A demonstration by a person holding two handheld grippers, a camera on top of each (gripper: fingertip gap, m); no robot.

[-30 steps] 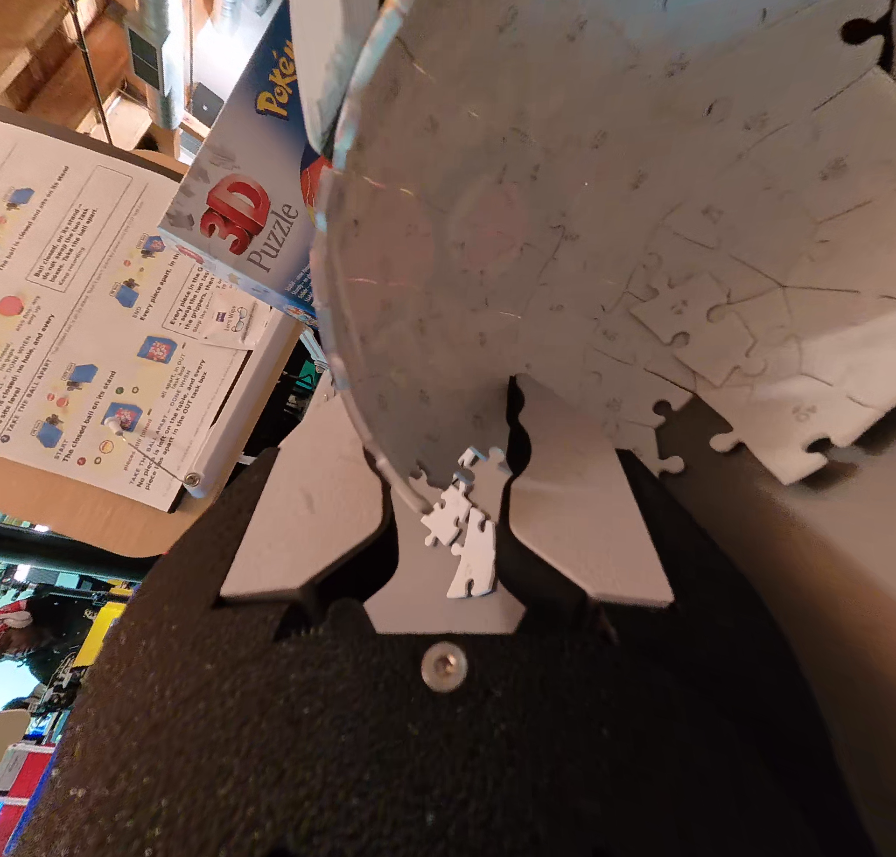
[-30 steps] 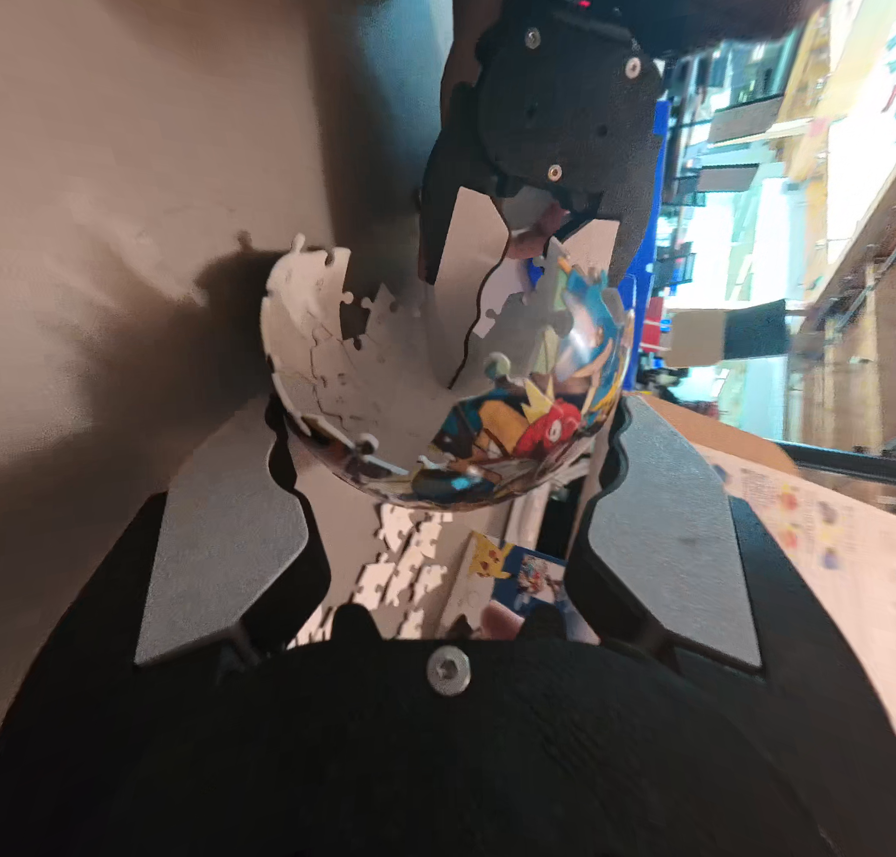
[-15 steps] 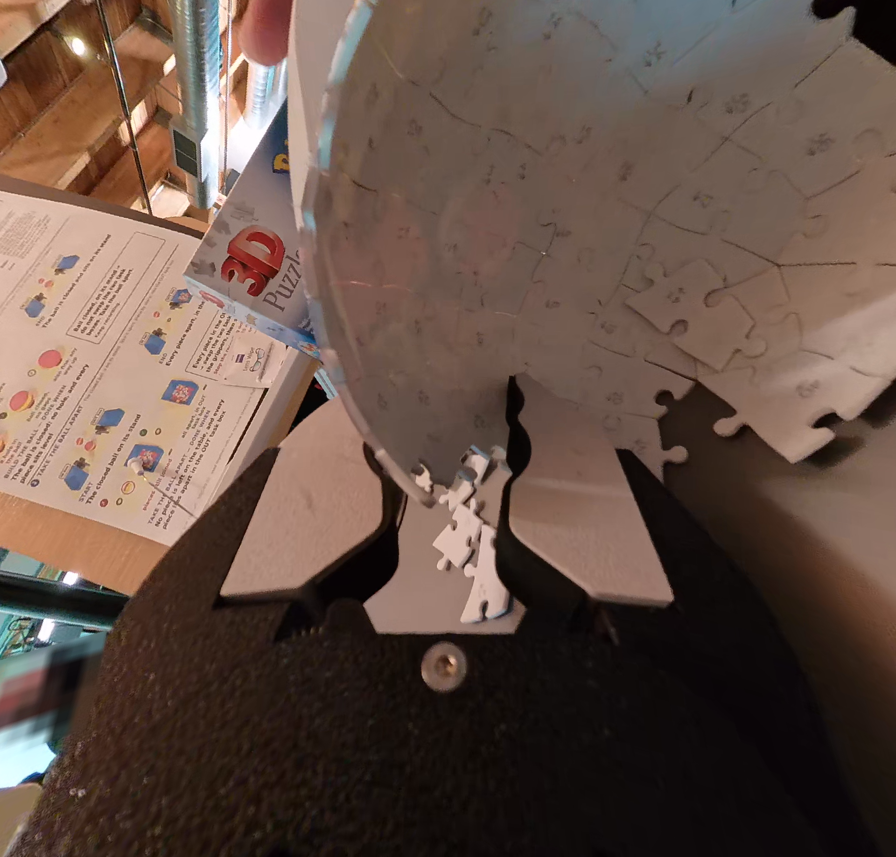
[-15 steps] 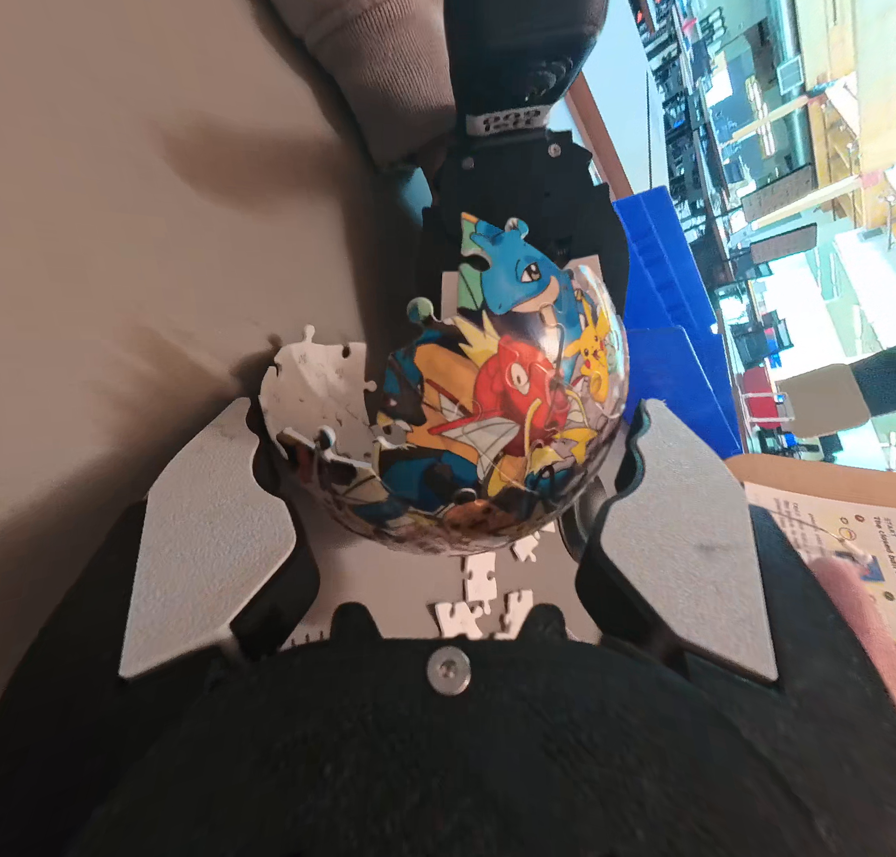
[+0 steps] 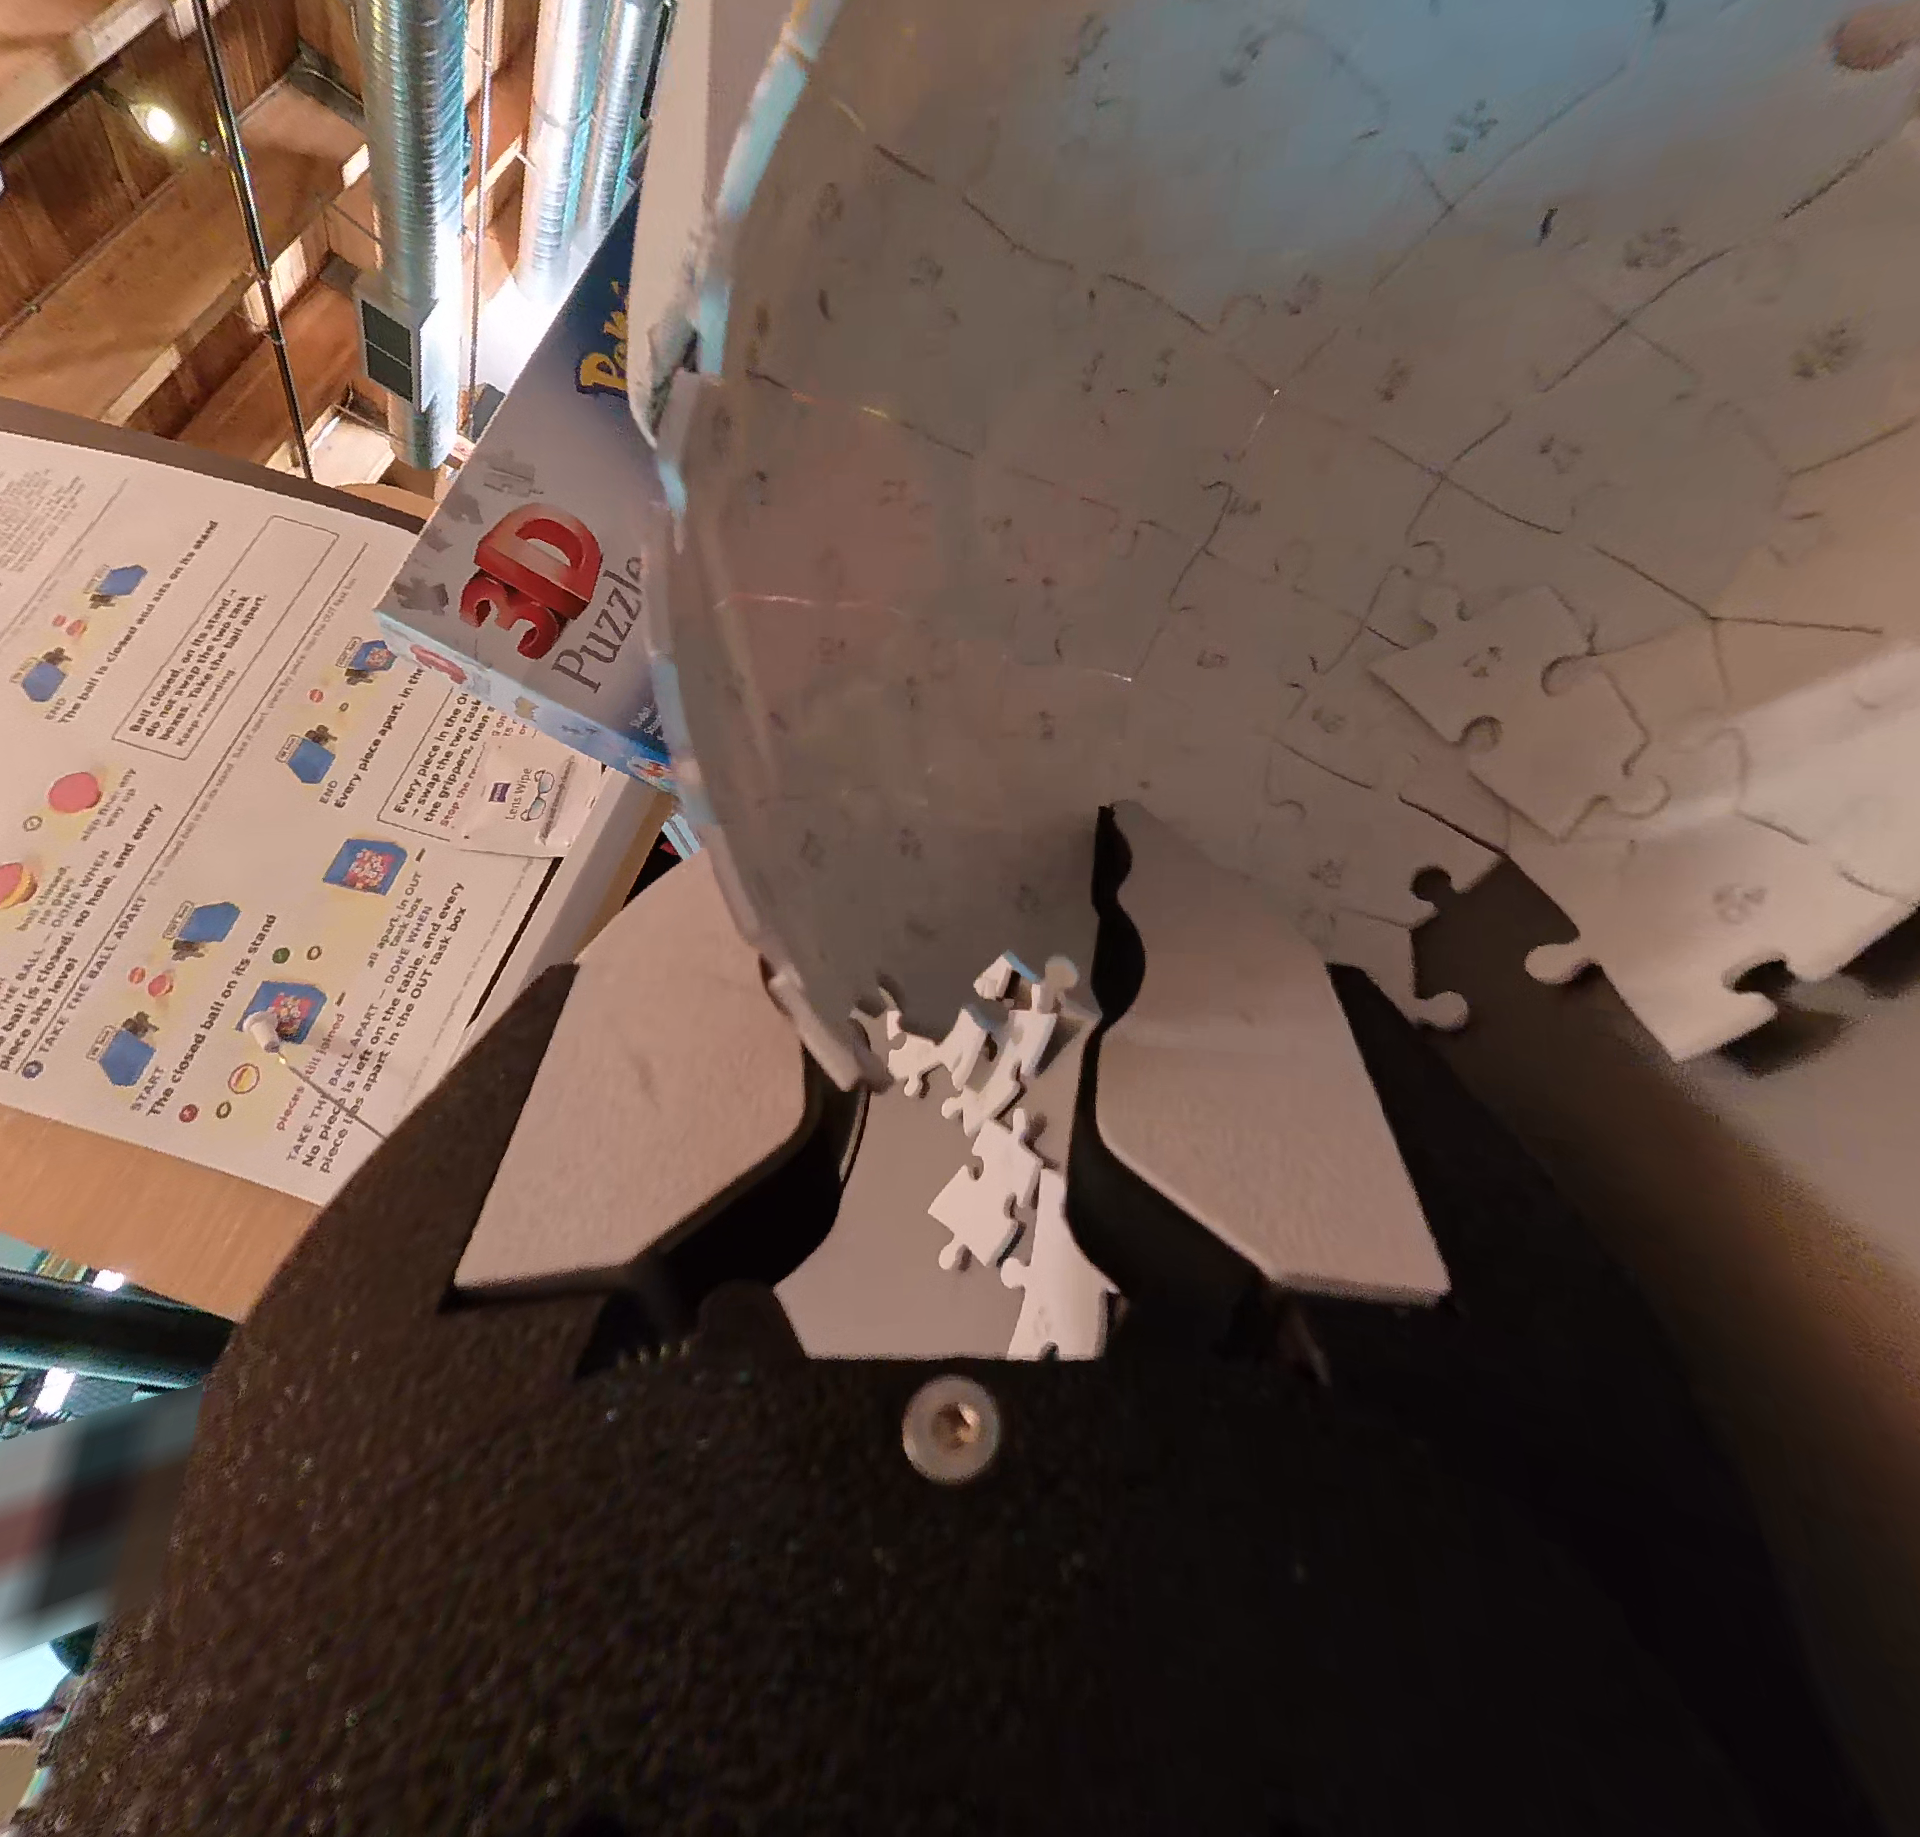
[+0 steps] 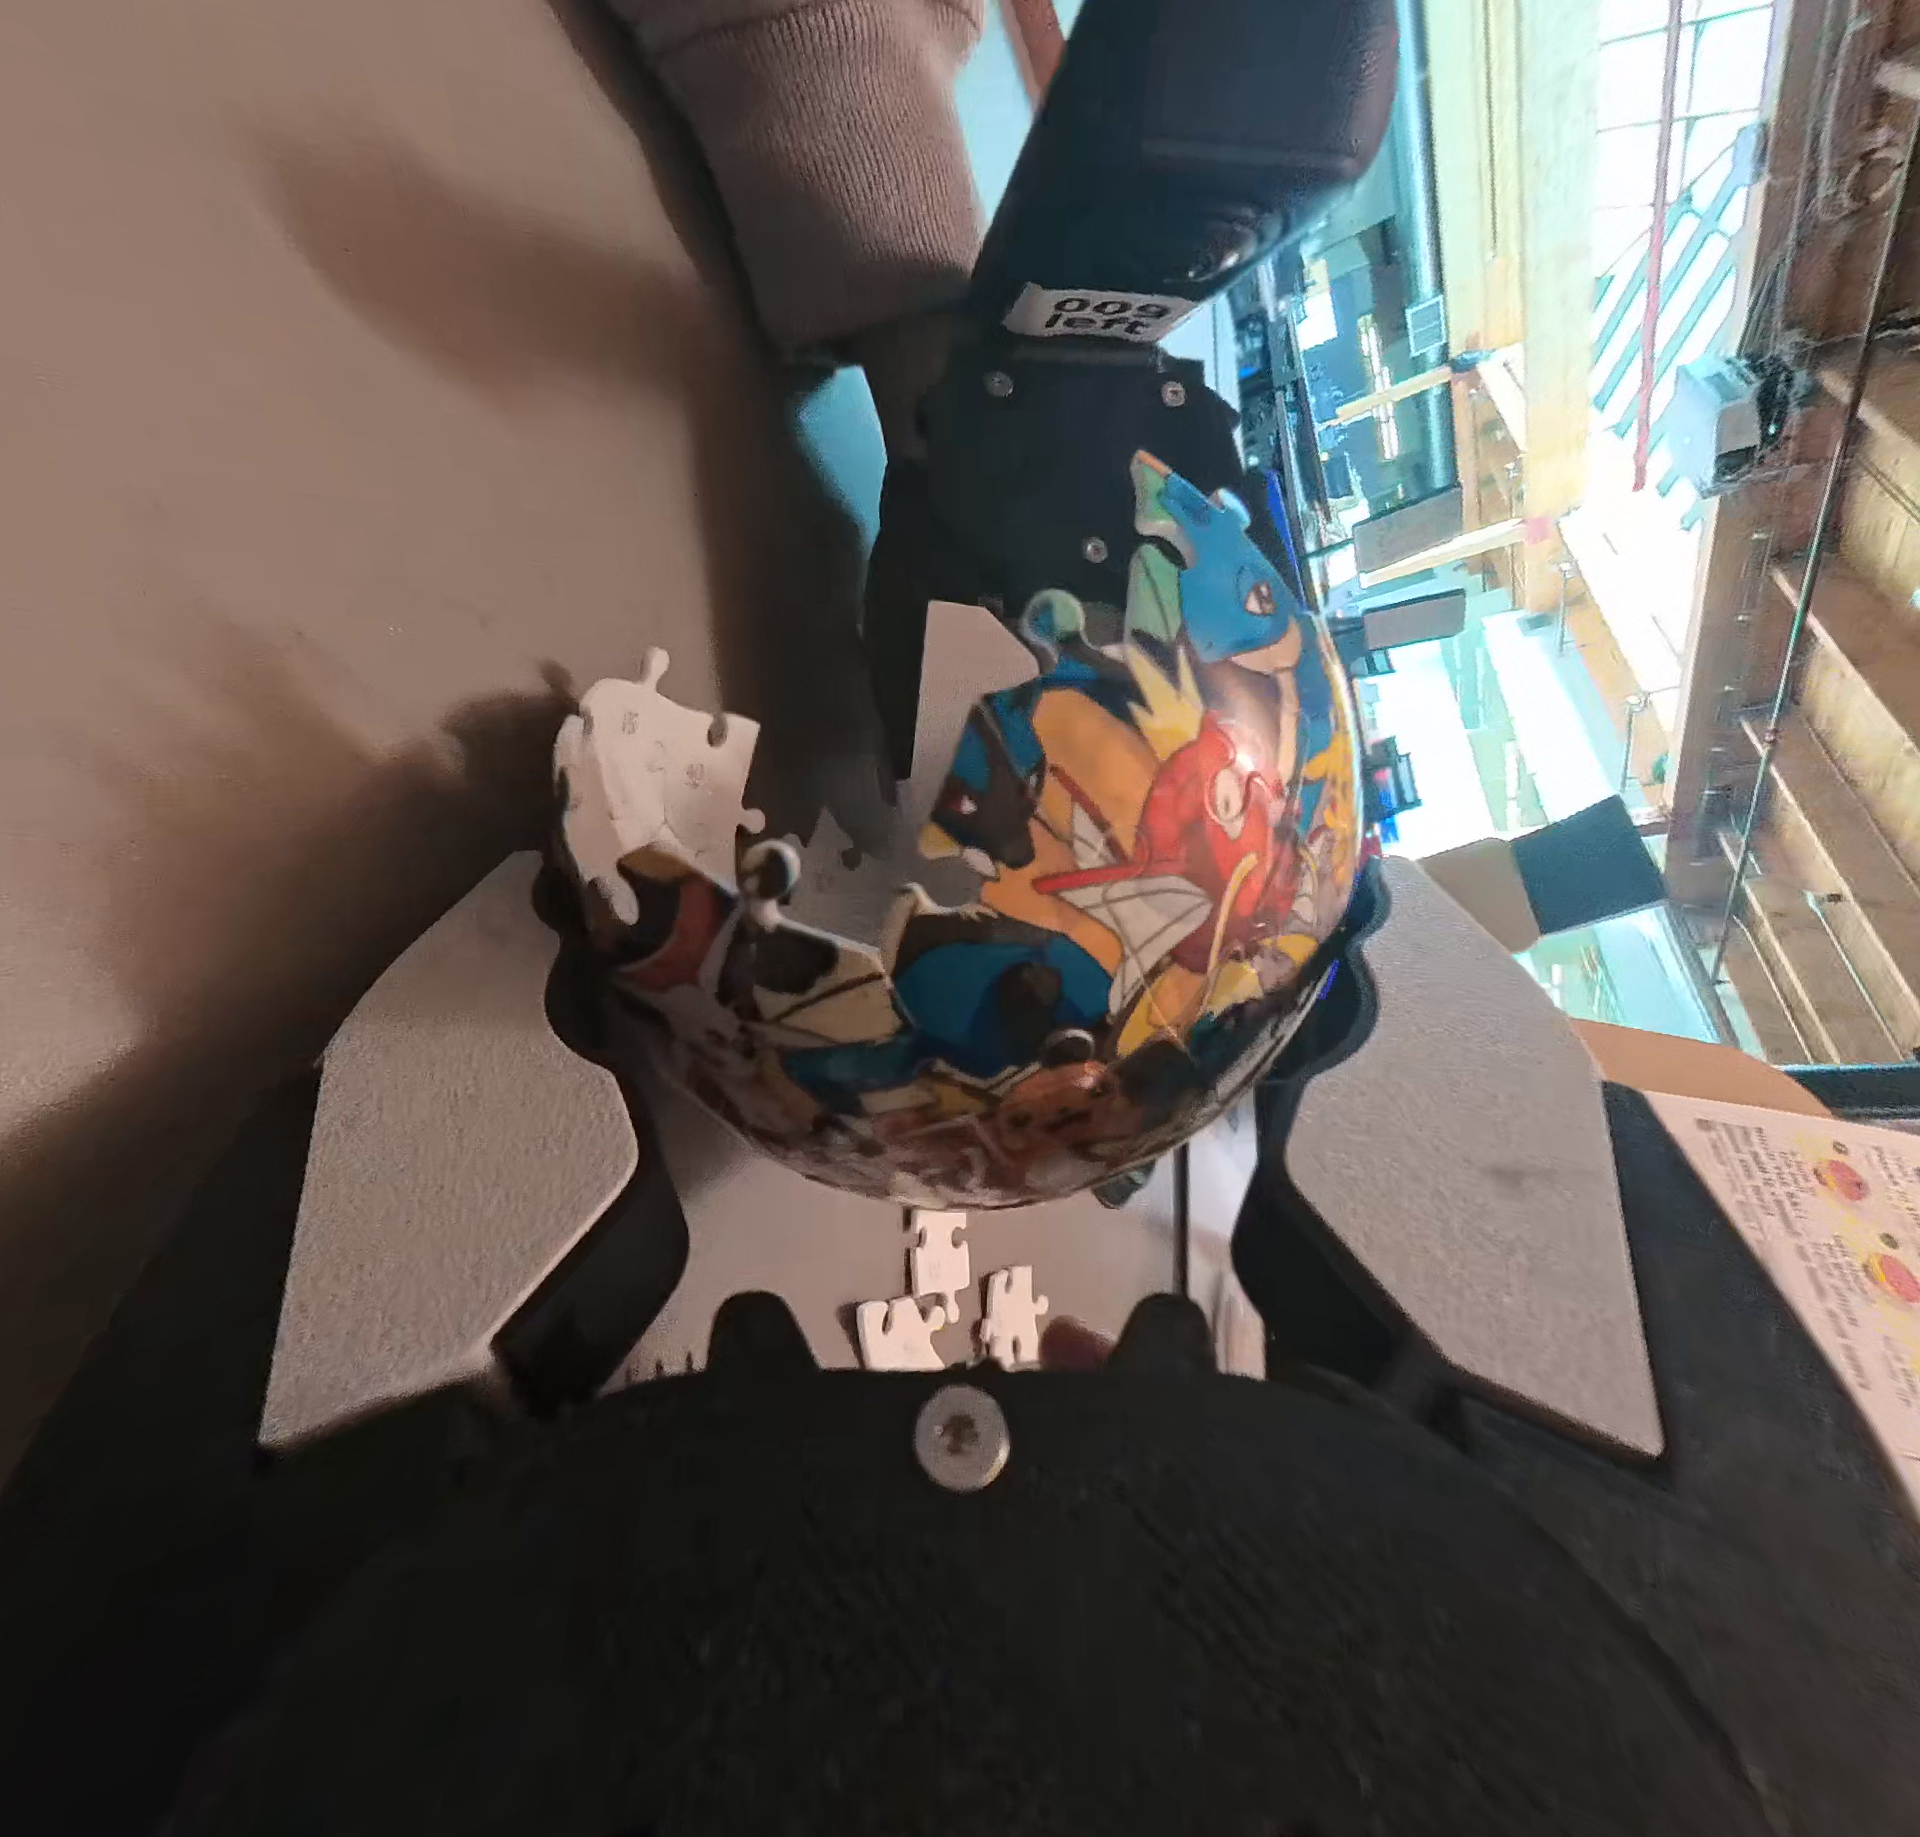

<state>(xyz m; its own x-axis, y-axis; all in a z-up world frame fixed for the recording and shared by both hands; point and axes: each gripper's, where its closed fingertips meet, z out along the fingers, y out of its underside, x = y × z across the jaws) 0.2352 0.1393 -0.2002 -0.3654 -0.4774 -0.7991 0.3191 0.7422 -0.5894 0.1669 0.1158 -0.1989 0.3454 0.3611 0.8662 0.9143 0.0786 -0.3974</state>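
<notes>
1. Grey tabletop (image 6: 260,333) under both tools; wood ceiling with metal ducts (image 5: 416,177) behind; printed instruction sheet (image 5: 208,800) and puzzle box (image 5: 520,592) stand at the far edge.
2. I see the left gripper (image 5: 914,883) clamped on the wall of the puzzle shell (image 5: 1247,437); one finger inside the white bowl, the other outside; shell held up off the table, rim jagged where pieces are missing.
3. Right gripper (image 6: 956,883): fingers wide apart, one each side of the shell's painted outside; I can't tell whether the pads touch it.
4. Loose pieces (image 6: 940,1257) lie white side up on the table just under the shell.
5. Grey sleeve (image 6: 831,125) behind the left tool.
</notes>
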